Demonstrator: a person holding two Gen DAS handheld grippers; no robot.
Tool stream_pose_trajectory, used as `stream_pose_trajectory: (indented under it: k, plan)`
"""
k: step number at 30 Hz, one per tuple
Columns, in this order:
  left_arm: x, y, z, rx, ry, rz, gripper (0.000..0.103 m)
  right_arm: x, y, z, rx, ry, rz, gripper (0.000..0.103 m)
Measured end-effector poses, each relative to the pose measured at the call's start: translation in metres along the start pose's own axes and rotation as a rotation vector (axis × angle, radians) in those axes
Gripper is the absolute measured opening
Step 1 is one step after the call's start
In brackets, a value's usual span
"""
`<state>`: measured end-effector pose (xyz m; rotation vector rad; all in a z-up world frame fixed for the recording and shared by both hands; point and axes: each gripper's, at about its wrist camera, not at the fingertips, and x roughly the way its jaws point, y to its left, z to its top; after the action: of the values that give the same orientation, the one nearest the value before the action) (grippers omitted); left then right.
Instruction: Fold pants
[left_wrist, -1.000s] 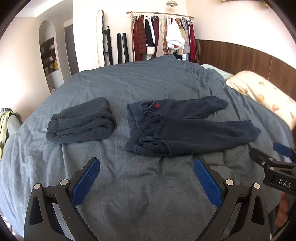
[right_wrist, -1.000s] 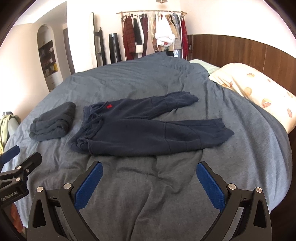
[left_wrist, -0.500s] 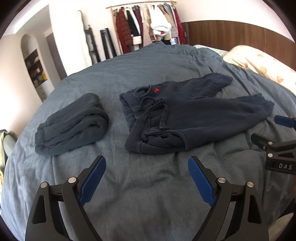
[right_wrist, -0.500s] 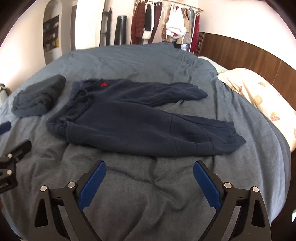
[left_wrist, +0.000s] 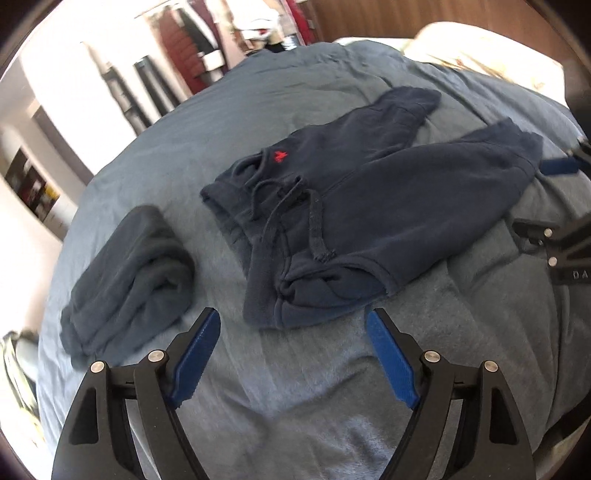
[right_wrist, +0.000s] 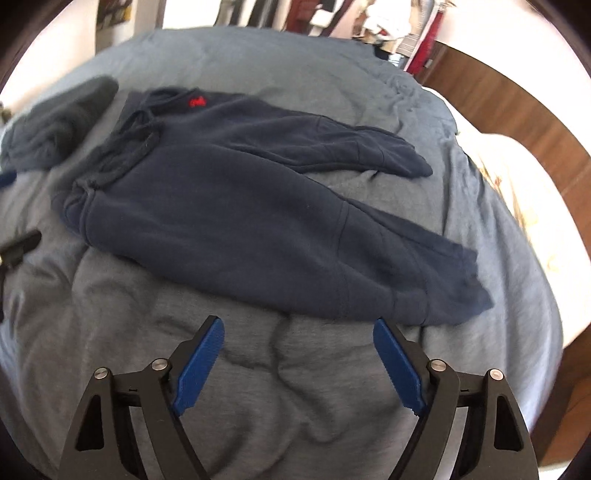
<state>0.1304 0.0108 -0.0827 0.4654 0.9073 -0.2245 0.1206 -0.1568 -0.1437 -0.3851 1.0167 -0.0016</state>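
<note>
Dark navy pants (left_wrist: 369, 206) (right_wrist: 258, 214) with a small red logo lie spread on the grey-blue bedcover (left_wrist: 303, 398) (right_wrist: 258, 387), waistband to the left, legs trailing right. My left gripper (left_wrist: 293, 325) hovers just short of the waistband corner; its jaws are closing with nothing between them. My right gripper (right_wrist: 295, 332) hangs above the bedcover near the lower leg's cuff, jaws also closing on nothing. The right gripper's black frame (left_wrist: 554, 243) shows at the right edge of the left wrist view.
A folded dark garment (left_wrist: 129, 280) (right_wrist: 55, 122) lies left of the pants. A patterned pillow (right_wrist: 517, 192) rests at the right by a wooden headboard. A clothes rack (left_wrist: 236, 33) stands beyond the bed's far edge.
Both grippers have dropped toward the bed and come closer to the pants, rolling as they went. Their jaws stand narrower than before. The pants lie as they did.
</note>
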Motion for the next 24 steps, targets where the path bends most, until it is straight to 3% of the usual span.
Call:
stream_pose_trajectory:
  k: [4, 8, 17, 21, 23, 24]
  plan:
    - [0.015, -0.001, 0.005, 0.050, 0.052, -0.029, 0.077, 0.002, -0.004, 0.006, -0.070, 0.025, -0.010, 0.084]
    - [0.034, -0.003, 0.004, 0.079, 0.090, -0.041, 0.073, 0.016, -0.003, 0.004, -0.133, 0.041, -0.038, 0.077]
    - [0.060, -0.013, 0.013, 0.141, 0.112, -0.051, 0.064, 0.032, -0.002, -0.003, -0.239, 0.058, -0.100, 0.072]
    - [0.063, -0.015, 0.017, 0.157, 0.128, -0.071, 0.051, 0.038, -0.004, -0.001, -0.272, 0.056, -0.121, 0.068]
    - [0.062, -0.017, 0.020, 0.165, 0.136, -0.090, 0.035, 0.038, -0.005, 0.001, -0.276, 0.051, -0.128, 0.066]
    - [0.061, -0.018, 0.021, 0.165, 0.142, -0.093, 0.034, 0.038, -0.005, 0.002, -0.278, 0.050, -0.125, 0.062]
